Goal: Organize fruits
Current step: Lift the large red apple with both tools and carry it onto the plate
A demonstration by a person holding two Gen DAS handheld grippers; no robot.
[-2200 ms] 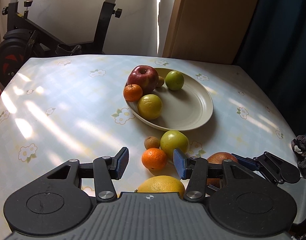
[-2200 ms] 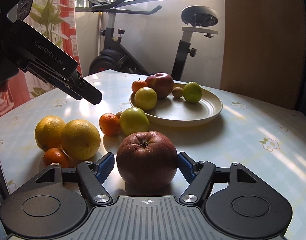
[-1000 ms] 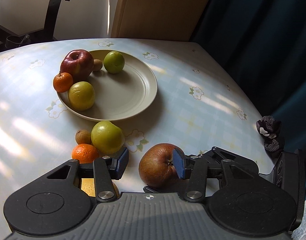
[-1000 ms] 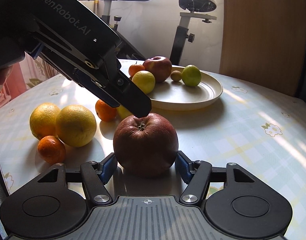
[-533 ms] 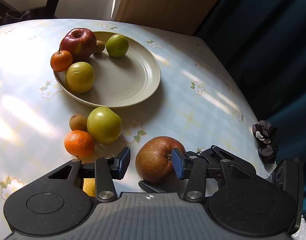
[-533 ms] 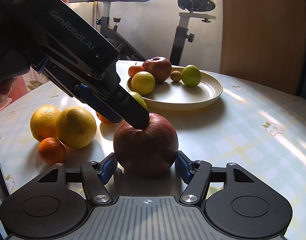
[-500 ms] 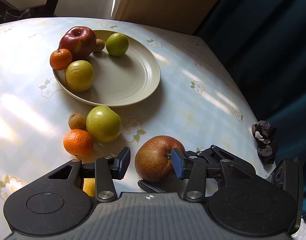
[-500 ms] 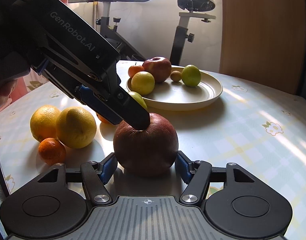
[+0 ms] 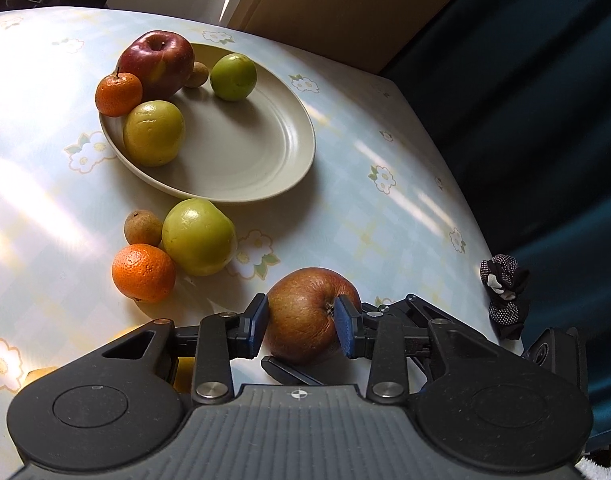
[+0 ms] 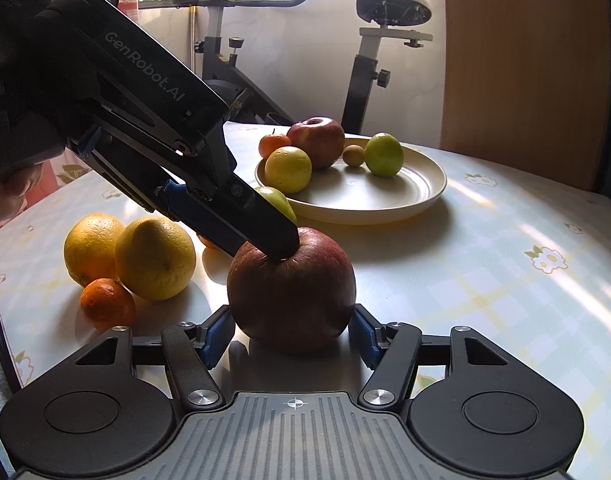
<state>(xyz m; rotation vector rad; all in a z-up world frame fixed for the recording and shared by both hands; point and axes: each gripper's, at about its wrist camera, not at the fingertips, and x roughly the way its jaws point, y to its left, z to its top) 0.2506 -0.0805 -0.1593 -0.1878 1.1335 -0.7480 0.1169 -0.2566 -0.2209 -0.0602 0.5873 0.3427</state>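
A brownish-red apple point(image 9: 305, 314) sits on the table near its front edge. My left gripper point(image 9: 301, 326) is shut on it, its blue pads on both sides. In the right wrist view the same apple point(image 10: 291, 290) lies between my right gripper's point(image 10: 291, 334) open fingers, with small gaps beside the pads. The left gripper's finger point(image 10: 261, 228) presses the apple's top there. A beige plate point(image 9: 261, 152) holds a red apple point(image 9: 157, 62), a tangerine point(image 9: 118, 94) and two green fruits.
A green apple point(image 9: 199, 236), a tangerine point(image 9: 143, 268) and a small brown fruit point(image 9: 142, 227) lie between plate and grippers. Two yellow citrus point(image 10: 155, 258) and a small tangerine point(image 10: 106, 304) lie left. A dark scrunchie point(image 9: 503, 300) sits at the table's right edge.
My left gripper swung right from the tangerine to the brownish-red apple, came down over it and closed its pads onto it. My right gripper stayed open around the apple.
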